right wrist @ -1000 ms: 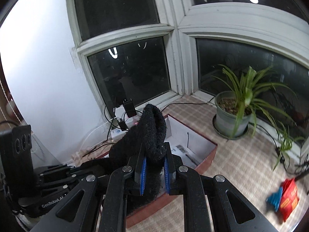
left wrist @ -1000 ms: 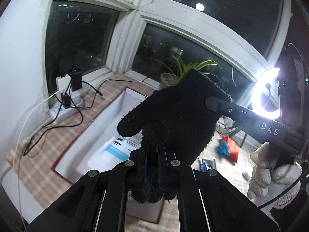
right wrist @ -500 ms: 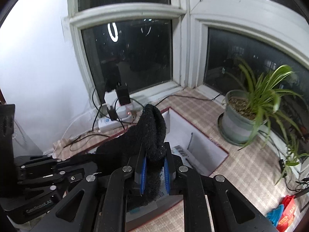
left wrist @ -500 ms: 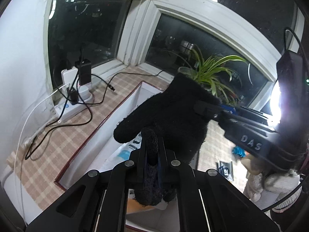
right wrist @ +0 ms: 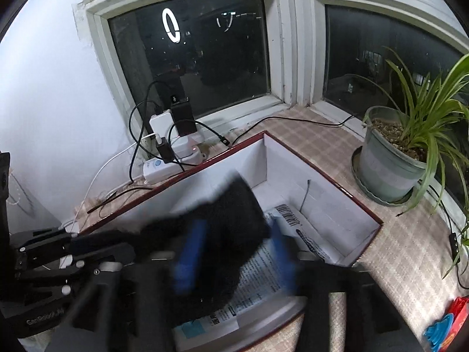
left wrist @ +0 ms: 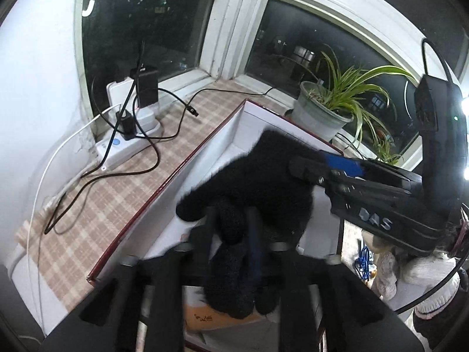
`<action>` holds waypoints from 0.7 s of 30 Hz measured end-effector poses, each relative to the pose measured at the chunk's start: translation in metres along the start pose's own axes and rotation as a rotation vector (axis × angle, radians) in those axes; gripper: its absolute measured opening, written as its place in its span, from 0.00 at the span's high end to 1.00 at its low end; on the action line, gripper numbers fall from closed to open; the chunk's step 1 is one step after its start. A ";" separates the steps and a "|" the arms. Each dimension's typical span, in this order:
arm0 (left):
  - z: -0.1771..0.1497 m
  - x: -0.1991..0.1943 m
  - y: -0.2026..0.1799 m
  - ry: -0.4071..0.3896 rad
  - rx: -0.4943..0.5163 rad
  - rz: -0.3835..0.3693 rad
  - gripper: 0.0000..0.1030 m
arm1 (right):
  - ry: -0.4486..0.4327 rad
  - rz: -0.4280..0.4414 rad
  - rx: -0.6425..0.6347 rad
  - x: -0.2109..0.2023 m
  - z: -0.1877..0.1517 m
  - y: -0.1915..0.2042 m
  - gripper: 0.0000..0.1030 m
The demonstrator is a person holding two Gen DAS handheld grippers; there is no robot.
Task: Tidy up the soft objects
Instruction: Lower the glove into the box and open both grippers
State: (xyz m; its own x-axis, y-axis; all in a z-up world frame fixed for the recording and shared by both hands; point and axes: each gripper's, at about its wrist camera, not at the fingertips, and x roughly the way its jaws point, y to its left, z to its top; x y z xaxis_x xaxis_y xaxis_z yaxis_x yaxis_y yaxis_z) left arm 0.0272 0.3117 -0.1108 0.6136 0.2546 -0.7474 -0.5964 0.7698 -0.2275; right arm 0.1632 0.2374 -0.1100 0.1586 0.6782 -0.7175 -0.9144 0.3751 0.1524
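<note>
A black knitted glove (left wrist: 263, 187) hangs just over an open white box with a dark red rim (left wrist: 187, 164). My left gripper (left wrist: 231, 220) has one glove finger between its jaws, which are opening and stand slightly apart. In the right wrist view the glove (right wrist: 234, 217) lies between the blurred blue pads (right wrist: 190, 252) of my right gripper (right wrist: 234, 252); these jaws are opening wide and do not press on it. The right gripper's tip (left wrist: 319, 167) sits at the glove's far end. Printed papers (right wrist: 263, 275) line the box (right wrist: 322, 173).
A power strip with chargers and loose cables (left wrist: 129, 140) lies left of the box on the checked cloth. A potted plant (right wrist: 390, 170) stands to the right. A pale plush toy (left wrist: 390, 267) and a red and blue packet (right wrist: 448, 325) lie lower right.
Both grippers have sunk toward the box with the glove. Their jaws, shut on the glove before, have now parted.
</note>
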 end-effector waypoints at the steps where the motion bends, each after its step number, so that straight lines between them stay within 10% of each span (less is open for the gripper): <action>1: 0.000 0.001 0.000 0.004 -0.003 0.003 0.63 | -0.016 -0.010 0.001 -0.004 -0.001 -0.001 0.38; 21: -0.005 -0.025 -0.031 -0.038 0.041 -0.009 0.54 | -0.099 -0.170 0.114 -0.091 -0.028 -0.036 0.36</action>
State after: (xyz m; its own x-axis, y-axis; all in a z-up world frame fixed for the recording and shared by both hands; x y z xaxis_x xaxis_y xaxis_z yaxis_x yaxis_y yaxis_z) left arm 0.0276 0.2787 -0.0880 0.6387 0.2687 -0.7211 -0.5695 0.7952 -0.2082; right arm 0.1715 0.1443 -0.0694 0.3481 0.6555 -0.6702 -0.8240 0.5549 0.1148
